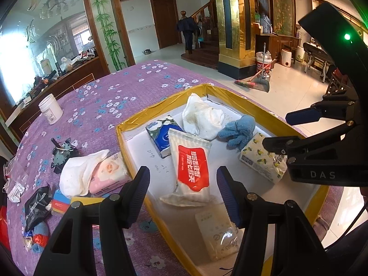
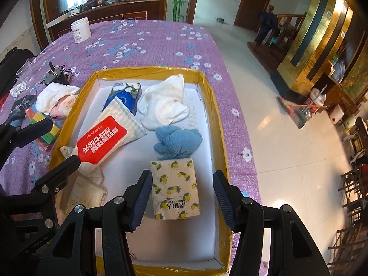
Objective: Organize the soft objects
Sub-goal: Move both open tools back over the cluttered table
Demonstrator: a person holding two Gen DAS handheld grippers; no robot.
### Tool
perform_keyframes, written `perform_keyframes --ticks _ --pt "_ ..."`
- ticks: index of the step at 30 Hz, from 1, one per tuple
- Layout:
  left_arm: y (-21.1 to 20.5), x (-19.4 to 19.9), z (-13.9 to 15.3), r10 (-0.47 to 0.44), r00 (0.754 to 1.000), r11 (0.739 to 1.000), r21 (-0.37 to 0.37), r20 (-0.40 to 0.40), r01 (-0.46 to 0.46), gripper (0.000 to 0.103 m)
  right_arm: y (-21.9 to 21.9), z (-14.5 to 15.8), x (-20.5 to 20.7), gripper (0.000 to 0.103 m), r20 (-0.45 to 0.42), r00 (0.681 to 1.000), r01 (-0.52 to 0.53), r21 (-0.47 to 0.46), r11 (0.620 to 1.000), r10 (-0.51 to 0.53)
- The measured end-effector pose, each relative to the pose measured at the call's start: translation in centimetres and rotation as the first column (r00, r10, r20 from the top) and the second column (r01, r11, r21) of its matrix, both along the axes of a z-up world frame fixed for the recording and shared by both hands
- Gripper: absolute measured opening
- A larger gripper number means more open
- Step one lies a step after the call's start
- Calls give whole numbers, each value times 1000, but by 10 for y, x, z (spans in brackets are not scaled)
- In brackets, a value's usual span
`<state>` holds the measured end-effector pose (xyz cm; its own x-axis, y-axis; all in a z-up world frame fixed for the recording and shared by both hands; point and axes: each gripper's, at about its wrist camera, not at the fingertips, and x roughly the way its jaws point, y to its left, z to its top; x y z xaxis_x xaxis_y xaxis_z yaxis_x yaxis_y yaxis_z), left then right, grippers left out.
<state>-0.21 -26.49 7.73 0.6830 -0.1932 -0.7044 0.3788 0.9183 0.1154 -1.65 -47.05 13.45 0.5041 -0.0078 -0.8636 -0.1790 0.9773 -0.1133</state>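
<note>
The table (image 2: 161, 36), under a purple flowered cloth, carries everything, and ahead of and below both tools sits the yellow-taped box (image 2: 147, 70) with its white floor. In the box, the white towel (image 2: 164, 102) lies at the far end beyond the right hand-held gripper (image 2: 182, 197), with the blue tissue pack (image 2: 126, 94) beside it. The red-labelled wipes pack (image 1: 192, 163) lies slantwise straight ahead of the left hand-held gripper (image 1: 182, 197), between its open jaws in view but not touched; its lower end overlaps a pale flat packet (image 1: 218, 237) nearer the tool. The lemon-print tissue pack (image 2: 176, 188) lies directly under the right hand-held gripper, whose jaws stand apart and empty above it. The blue cloth (image 2: 178, 143) is just beyond that pack, touching it.

Outside the box, to the left of the left tool, a second white towel (image 1: 80, 172) drapes over a pink wipes pack (image 1: 110, 174), still to be sorted.

Risks, as I judge them: reaching for the pink pack could drag the towel off with it, or clip the box wall. The two tools are near each other over the box and could collide. A pinch on a towel may gather only a fold that slips free.
</note>
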Motion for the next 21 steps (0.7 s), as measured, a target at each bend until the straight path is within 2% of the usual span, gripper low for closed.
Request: perform_keyframes --ticks 21 --pt "40 -10 9 92 995 996 -16 31 -91 59 43 14 -8 59 68 994 -84 -48 995 87"
